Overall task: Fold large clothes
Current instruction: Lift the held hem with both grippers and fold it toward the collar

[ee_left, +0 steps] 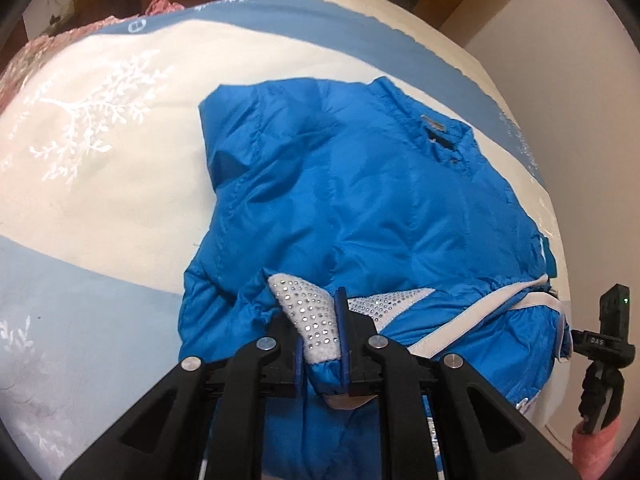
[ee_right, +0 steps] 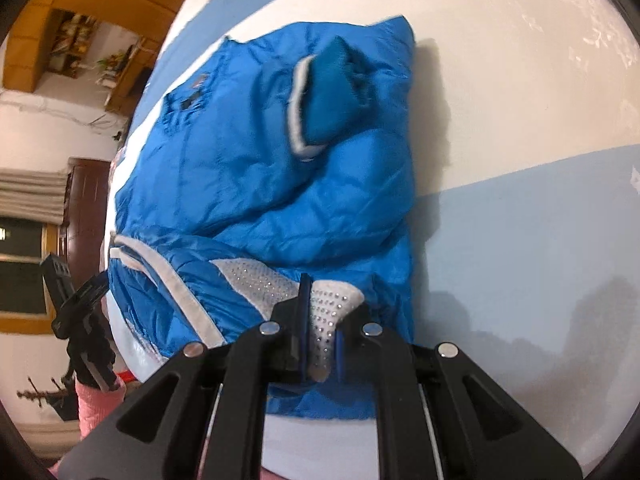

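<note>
A bright blue puffer jacket (ee_left: 360, 200) lies on the bed, its near hem folded up over the body. My left gripper (ee_left: 320, 340) is shut on the hem's left corner, pinching a white studded panel (ee_left: 312, 312) and blue fabric. The jacket (ee_right: 248, 184) also fills the right wrist view, where my right gripper (ee_right: 320, 340) is shut on the hem's right corner, on another white studded patch (ee_right: 332, 312). A white-trimmed blue cuff (ee_right: 324, 100) lies folded on top of the body. The collar with a dark label (ee_left: 436, 132) is at the far end.
The bedspread (ee_left: 100, 160) is cream with blue bands and white leaf prints. Pink bedding (ee_left: 48, 48) lies at the far left. The other gripper (ee_left: 608, 360), held by a pink sleeve, shows at the right edge. The bed edge and a white wall (ee_left: 560, 60) are on the right.
</note>
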Demonstrator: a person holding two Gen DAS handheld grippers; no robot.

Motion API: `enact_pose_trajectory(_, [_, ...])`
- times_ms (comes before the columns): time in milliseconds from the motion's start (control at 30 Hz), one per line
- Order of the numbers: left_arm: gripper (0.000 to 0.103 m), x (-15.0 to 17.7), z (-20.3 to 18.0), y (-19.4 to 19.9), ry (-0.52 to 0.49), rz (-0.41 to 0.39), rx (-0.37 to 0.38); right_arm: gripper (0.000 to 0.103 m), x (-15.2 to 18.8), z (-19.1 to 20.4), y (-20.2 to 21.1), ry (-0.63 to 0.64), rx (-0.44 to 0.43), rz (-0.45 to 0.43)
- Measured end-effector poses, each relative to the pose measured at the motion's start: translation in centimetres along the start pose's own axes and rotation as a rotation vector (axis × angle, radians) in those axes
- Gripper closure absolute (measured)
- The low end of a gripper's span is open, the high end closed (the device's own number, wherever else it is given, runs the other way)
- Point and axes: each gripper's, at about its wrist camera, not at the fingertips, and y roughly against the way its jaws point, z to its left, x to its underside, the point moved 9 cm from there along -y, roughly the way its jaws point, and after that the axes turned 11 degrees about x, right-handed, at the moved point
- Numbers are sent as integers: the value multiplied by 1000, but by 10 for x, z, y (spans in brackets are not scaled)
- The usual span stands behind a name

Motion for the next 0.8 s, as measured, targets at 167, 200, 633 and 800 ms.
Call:
enact_pose_trajectory(167, [90,-1,5,-10,6,5,-15,95,-4,-5,-16,-17,12,20])
enact_pose_trajectory(200, [90,-1,5,-10,6,6,-17,95,-5,-5,-17,-18,19,24])
enact_pose_trajectory(633, [90,5,-1,-18,-50,20,-166,95,-8,4,-23,21,148,17])
enact_pose_trajectory(800, [90,-1,-6,-4,-22,11,-186,96,-11,9,3,31,148,-24])
